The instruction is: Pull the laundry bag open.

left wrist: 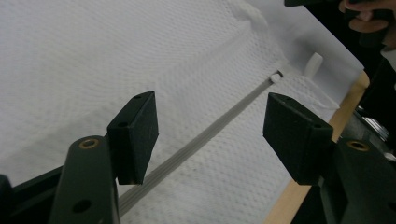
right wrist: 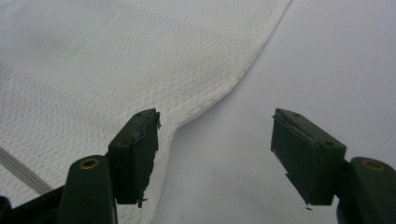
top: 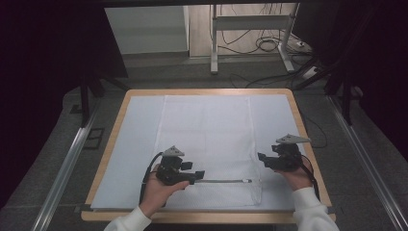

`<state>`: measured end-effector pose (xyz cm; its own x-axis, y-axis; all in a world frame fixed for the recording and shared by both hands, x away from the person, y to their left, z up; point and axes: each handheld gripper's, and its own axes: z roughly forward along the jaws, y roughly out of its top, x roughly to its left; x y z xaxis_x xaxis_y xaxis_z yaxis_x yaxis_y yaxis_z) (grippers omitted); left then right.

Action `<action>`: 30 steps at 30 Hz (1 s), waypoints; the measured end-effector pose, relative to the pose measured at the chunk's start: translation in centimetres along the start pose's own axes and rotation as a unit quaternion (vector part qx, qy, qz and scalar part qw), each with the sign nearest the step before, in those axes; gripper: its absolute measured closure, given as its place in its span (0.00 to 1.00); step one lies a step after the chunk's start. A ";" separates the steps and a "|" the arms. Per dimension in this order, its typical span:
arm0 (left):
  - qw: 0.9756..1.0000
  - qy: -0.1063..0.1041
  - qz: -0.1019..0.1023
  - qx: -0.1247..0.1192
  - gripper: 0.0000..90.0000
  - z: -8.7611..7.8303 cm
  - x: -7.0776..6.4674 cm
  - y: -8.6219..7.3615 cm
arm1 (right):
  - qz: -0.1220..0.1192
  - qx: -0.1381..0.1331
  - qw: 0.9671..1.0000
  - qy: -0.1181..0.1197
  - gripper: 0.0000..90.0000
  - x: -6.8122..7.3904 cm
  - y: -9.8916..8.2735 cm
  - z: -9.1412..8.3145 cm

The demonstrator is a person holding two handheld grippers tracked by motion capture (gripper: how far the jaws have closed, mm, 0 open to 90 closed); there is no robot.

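Over white mesh zippered laundry bag [top: 207,139] on wooden table [top: 308,139]: left gripper [top: 198,174] fingers wide apart astride grey zipper [left wrist: 196,142], gripping nothing; right gripper [top: 262,158] fingers equally spread, empty.

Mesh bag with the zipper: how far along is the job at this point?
Done: the mesh bag lies flat on the table. In hand: the left gripper hangs open over the zipper; the right gripper is open at the bag's edge. Left: gripping anything.

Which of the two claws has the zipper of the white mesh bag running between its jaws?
The left claw: the grey zipper runs out from between its open jaws. The right claw hangs open over the mesh bag's side edge.
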<state>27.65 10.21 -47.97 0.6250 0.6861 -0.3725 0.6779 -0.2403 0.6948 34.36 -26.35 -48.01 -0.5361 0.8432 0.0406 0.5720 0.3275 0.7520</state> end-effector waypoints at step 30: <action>0.999 -0.026 0.021 0.037 0.41 4.8 -3.2 1.6 | -0.001 0.003 1.000 -0.008 0.35 -0.2 -0.3 0.2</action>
<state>28.58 4.31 -48.65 0.6713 0.6387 -0.3761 0.6762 -0.3197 0.6638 34.45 -26.51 -48.37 -0.5266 0.8496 0.0292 0.5752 0.3308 0.7482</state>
